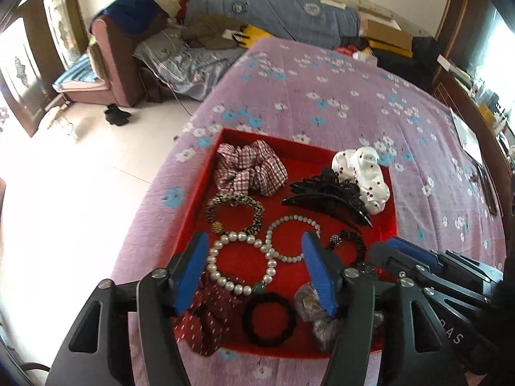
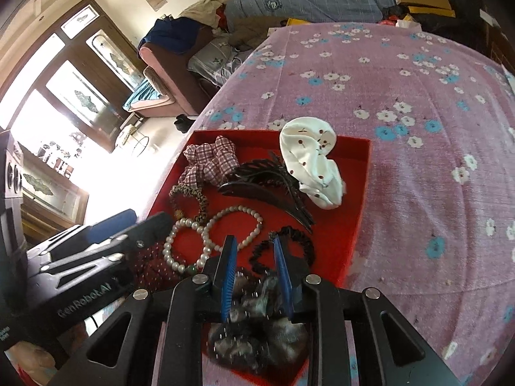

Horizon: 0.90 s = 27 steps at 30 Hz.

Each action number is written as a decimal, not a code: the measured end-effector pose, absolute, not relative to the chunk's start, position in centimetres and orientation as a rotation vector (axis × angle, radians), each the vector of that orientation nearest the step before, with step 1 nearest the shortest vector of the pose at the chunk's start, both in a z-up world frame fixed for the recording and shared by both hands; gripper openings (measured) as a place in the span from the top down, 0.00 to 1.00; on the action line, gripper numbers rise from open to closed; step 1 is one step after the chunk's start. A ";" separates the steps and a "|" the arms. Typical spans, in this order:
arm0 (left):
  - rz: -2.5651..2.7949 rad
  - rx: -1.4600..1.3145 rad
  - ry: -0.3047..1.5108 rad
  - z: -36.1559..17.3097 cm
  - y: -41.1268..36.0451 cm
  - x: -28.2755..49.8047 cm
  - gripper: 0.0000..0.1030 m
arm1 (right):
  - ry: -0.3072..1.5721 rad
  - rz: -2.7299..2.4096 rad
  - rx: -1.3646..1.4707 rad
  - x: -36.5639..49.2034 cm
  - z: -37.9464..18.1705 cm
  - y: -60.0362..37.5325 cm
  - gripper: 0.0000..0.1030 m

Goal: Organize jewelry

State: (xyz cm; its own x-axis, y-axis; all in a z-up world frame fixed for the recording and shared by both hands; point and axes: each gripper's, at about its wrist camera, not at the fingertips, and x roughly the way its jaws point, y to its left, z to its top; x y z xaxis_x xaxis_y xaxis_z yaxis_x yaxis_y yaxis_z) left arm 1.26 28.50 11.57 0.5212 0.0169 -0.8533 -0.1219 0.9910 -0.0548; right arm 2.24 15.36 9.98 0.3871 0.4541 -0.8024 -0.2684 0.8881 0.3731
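My left hand-held gripper (image 1: 254, 270) hovers w/ jaws apart over the pearl bracelet (image 1: 239, 260) in the red tray (image 1: 391, 222); right hand-held gripper (image 2: 254, 271), jaws narrowly apart (nothing clamped), above a grey scrunchie (image 2: 254, 337).

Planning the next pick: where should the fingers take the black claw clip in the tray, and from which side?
Grip the black claw clip across its long smooth curved back, coming down from above, fingers straddling the narrow width. It lies lengthwise on the red tray with its teeth toward the white scrunchie, which it seems to touch, so I'd avoid the toothed side.
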 end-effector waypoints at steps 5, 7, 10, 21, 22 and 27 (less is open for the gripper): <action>0.161 -0.086 0.925 14.3 27.6 -1.1 0.30 | 1.043 0.421 0.153 0.0 11.7 13.8 0.67; 0.196 -0.069 0.877 15.5 27.2 -2.2 0.30 | 1.030 0.404 0.149 -0.9 12.4 12.9 0.62; 0.267 -0.019 0.765 17.9 26.1 -4.1 0.24 | 1.006 0.392 0.146 -2.2 13.5 11.5 0.57; 0.530 0.025 0.393 26.7 23.7 -12.3 0.00 | 0.908 0.386 0.078 -6.5 17.3 8.6 0.50; 0.516 0.011 0.395 27.2 23.7 -12.6 0.00 | 0.900 0.385 0.071 -7.0 17.7 8.5 0.48; 0.444 -0.068 0.489 27.6 24.1 -13.3 0.00 | 0.875 0.341 0.037 -8.3 18.9 7.9 0.42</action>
State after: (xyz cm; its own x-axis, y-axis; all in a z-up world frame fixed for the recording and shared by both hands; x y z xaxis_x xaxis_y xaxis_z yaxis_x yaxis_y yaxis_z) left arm -13.32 24.11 27.61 0.7899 0.3961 -0.4681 -0.4280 0.9028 0.0417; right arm -8.28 7.91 18.93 0.5908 0.3078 -0.7458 -0.2777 0.9455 0.1702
